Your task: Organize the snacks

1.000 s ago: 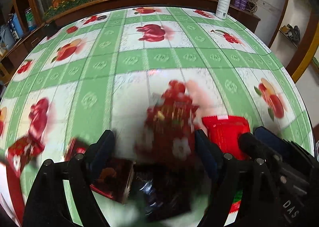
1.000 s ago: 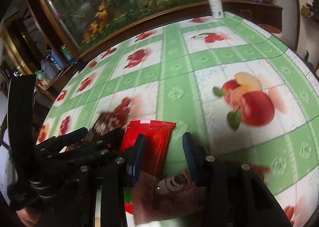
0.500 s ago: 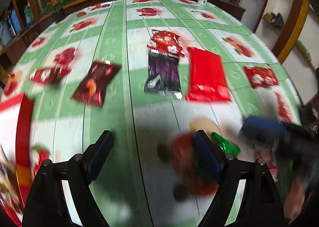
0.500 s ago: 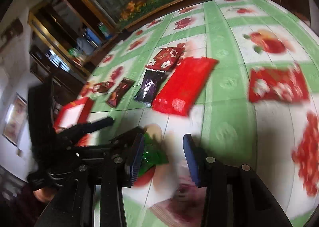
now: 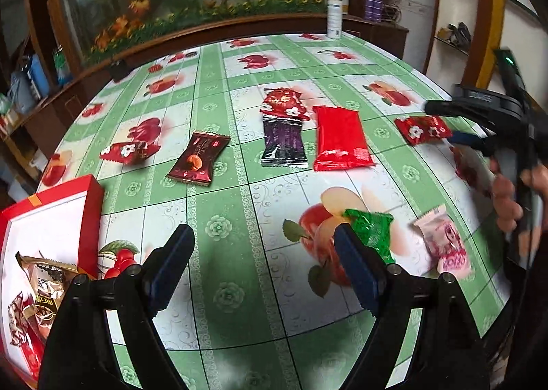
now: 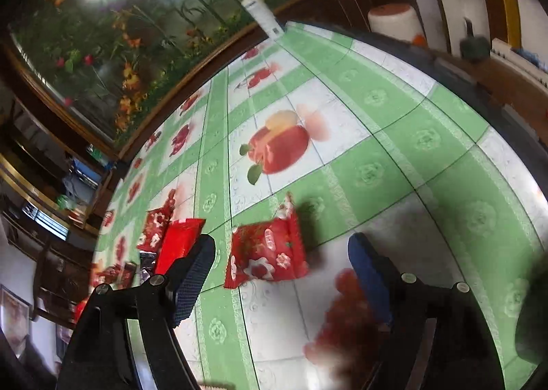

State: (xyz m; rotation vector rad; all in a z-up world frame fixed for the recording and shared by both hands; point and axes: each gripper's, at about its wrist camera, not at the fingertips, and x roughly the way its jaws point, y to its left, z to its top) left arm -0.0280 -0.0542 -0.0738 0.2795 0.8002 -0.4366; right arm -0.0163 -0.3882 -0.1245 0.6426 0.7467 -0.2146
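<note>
Your right gripper [image 6: 281,273] is opening its jaws, nothing pinched, aimed at the red flowered packet [image 6: 269,249] lying on the tablecloth [image 6: 428,139], while your left gripper [image 5: 263,266] hangs wide and empty near the red box [image 5: 92,191] where sorted snacks belong.

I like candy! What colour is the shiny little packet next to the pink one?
Green. The green snack packet shows best in the left wrist view.

Eight snack packets [image 5: 340,138] lie on the counter [image 5: 239,218] beyond one red box [image 5: 90,208]; one white bottle [image 5: 334,18] stands farther beyond.
</note>
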